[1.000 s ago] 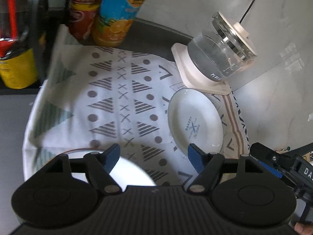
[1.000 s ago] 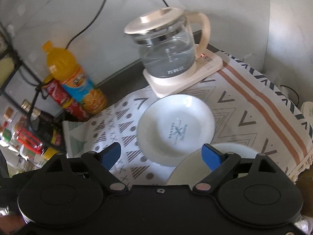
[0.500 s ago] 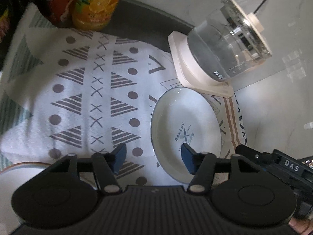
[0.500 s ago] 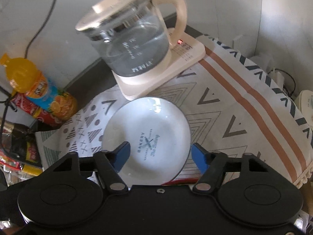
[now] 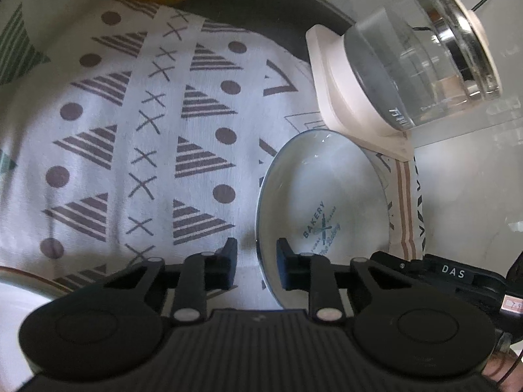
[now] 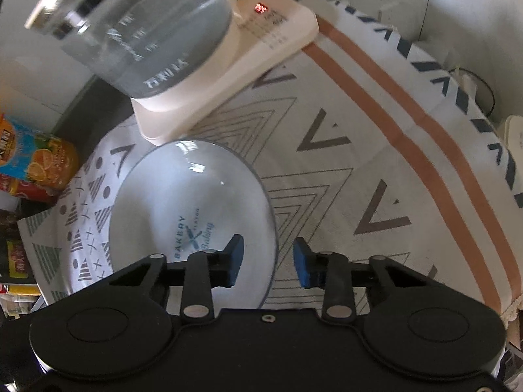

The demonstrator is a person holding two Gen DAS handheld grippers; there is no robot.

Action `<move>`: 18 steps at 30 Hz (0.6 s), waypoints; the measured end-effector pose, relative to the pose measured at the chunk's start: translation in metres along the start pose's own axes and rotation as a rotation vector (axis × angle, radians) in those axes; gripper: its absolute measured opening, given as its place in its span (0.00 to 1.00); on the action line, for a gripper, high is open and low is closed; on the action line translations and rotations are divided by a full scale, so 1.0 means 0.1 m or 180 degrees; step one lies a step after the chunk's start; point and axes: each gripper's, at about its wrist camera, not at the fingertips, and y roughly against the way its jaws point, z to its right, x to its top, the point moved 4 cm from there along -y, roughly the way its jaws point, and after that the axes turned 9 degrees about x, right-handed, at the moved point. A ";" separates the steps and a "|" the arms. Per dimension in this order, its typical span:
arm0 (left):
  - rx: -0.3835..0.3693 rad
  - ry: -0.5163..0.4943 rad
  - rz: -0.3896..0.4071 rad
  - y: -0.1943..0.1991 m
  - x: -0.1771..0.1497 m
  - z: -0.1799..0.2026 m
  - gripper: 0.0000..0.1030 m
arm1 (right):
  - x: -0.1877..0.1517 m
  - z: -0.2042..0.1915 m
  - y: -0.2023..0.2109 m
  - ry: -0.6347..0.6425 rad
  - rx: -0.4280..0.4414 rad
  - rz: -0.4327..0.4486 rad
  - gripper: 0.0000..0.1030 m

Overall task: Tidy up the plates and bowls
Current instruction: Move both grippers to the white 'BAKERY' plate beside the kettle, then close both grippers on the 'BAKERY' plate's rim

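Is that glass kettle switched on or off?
Probably on: a small red light glows on the cream base beside the glass kettle. Whether it is actually heating, the pictures cannot tell.

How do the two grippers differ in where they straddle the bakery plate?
The left gripper straddles the bakery plate's left rim, one finger over the cloth. The right gripper straddles the right rim, one finger over the plate. Shared: both are closing, neither pressing yet.

A glass kettle (image 6: 137,32) stood on its cream base (image 6: 261,42) upon a patterned cloth (image 6: 376,170); an orange juice bottle (image 6: 36,160) stood far left.
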 end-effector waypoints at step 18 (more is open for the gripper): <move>-0.0032 0.0041 0.0067 -0.06 -0.02 0.07 0.05 | 0.03 -0.05 -0.03 0.0178 0.0136 0.0065 0.10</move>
